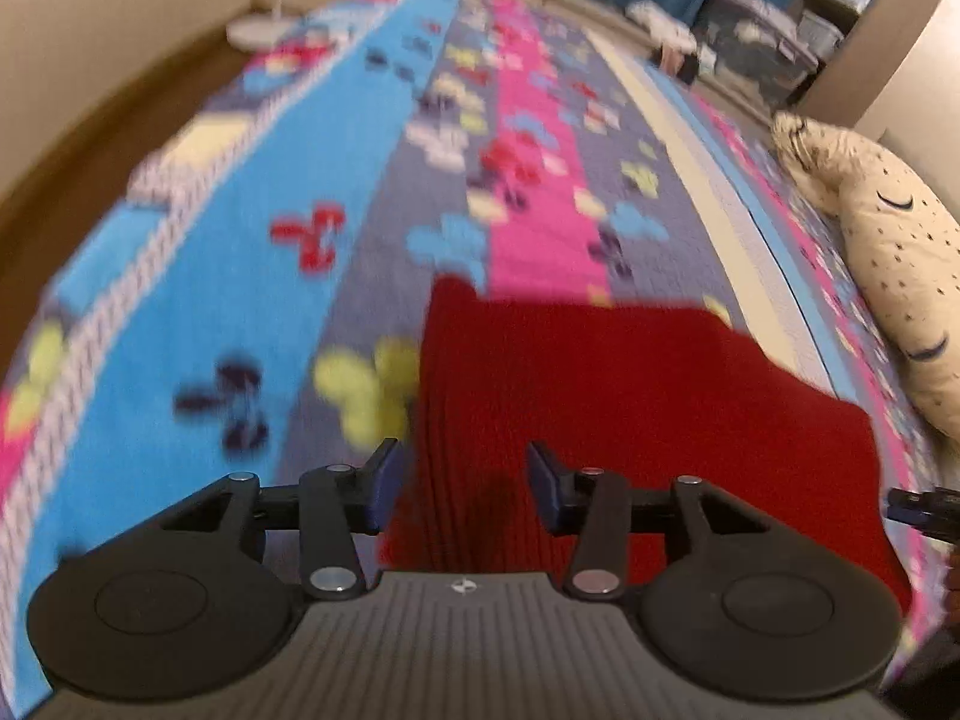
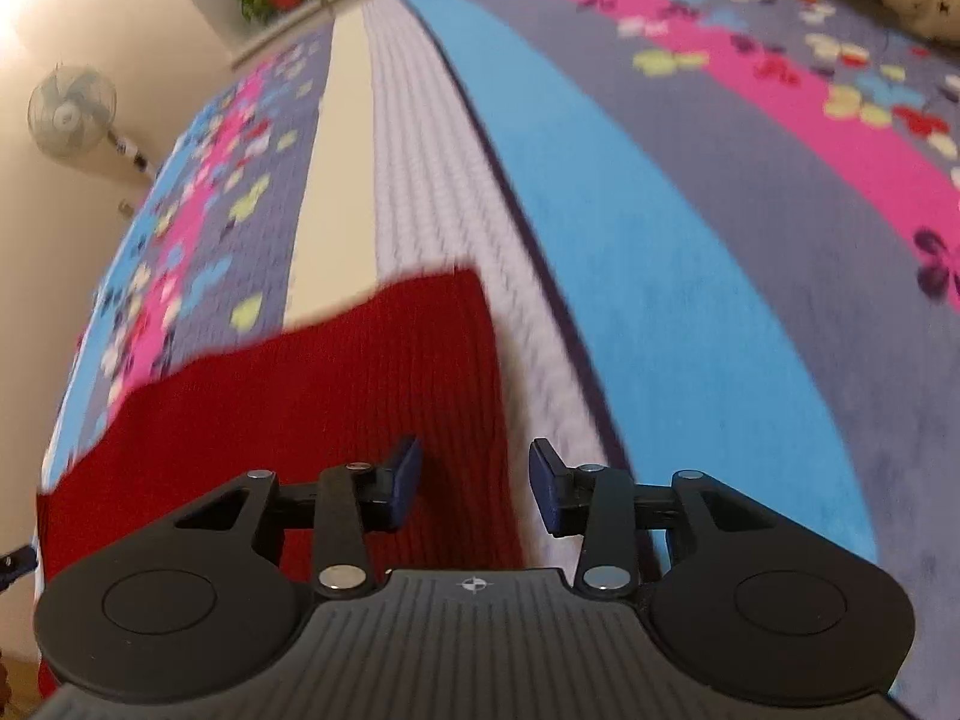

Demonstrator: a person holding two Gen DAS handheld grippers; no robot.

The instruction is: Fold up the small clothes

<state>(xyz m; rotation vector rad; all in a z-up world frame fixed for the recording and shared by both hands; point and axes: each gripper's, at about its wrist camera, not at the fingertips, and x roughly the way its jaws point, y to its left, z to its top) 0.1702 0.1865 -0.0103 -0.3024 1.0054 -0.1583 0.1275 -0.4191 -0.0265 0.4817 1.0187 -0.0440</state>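
Observation:
A red ribbed knit garment (image 1: 600, 396) lies flat on the patterned bedspread (image 1: 252, 276). In the left wrist view my left gripper (image 1: 462, 480) hovers over the garment's left edge, jaws apart, nothing pinched between the blue pads. In the right wrist view the same red garment (image 2: 336, 384) fills the lower left. My right gripper (image 2: 474, 480) stands over its right edge with jaws apart and nothing gripped. The right gripper's tip (image 1: 918, 507) shows at the far right of the left wrist view.
A cream spotted pillow (image 1: 888, 276) lies on the bed's right side. A standing fan (image 2: 72, 111) is by the wall past the bed's left edge. Shelves and bins with laundry (image 1: 768, 42) stand beyond the far end. Bedspread stretches ahead of both grippers.

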